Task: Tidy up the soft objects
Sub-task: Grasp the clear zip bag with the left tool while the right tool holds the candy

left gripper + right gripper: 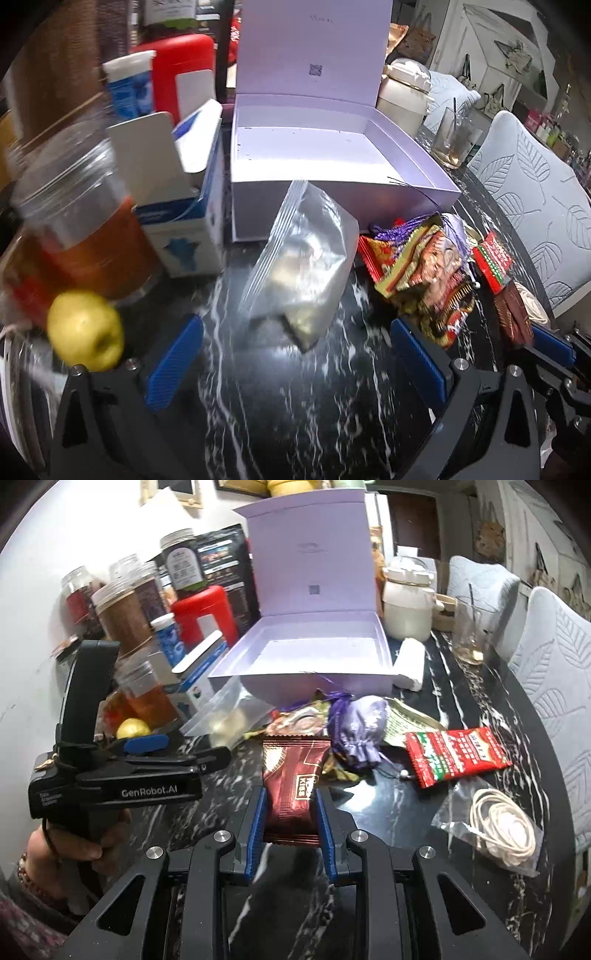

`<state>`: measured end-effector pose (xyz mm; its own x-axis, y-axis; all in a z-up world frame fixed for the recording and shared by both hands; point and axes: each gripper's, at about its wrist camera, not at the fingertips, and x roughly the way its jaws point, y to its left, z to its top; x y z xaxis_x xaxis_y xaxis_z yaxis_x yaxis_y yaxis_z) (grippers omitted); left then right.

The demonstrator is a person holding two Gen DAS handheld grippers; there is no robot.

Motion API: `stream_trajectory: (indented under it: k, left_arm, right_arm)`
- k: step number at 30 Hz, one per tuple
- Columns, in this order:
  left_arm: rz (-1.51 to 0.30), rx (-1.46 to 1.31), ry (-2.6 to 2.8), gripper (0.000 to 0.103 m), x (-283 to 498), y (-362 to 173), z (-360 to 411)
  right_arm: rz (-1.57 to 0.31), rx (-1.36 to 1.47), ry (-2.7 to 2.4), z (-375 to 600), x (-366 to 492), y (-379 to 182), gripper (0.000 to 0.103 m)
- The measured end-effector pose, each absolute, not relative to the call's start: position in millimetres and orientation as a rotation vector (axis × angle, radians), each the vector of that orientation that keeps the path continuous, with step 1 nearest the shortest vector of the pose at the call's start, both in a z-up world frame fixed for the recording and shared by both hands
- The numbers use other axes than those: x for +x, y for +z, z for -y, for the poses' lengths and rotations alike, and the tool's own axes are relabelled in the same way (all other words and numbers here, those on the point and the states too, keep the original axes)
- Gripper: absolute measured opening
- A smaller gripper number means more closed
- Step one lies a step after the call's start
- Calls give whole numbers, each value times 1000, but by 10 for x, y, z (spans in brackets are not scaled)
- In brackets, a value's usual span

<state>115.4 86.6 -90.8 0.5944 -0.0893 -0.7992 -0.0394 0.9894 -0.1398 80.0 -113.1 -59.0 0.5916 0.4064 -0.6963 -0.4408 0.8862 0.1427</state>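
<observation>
In the left wrist view the jar (74, 221) and yellow fruit (86, 334) left of the left tongs (295, 365) are smeared by motion blur. What the clear zip bag (303, 266) ahead of them contains cannot be made out. The right tongs (554, 354) are cut off at the right edge. In the right wrist view the dark red packet (293, 794) hides part of the counter (388, 801).

- Right gripper (291, 812): black frame, silver screws, ribbed blue fingers (256, 827).
- Left gripper (177, 753): black, white "GenRobot.AI" lettering.
- Hand (70, 849): beaded bracelet, patterned sleeve.
</observation>
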Motion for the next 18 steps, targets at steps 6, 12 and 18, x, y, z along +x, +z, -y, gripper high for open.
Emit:
stream_trajectory:
  k: [6, 12, 18]
  left_arm:
    - [-935, -122, -54, 103, 1340, -951, -841]
    - [-934, -128, -91, 95, 1460, -1002, -829]
    - [-948, -119, -120, 61, 1501, -1064, -794]
  right_arm:
    - [-816, -19, 488, 1202, 937, -645, 27]
    - [-822, 2, 479, 1249, 1001, -672, 27]
    - [-830, 15, 467, 1292, 1000, -695, 27]
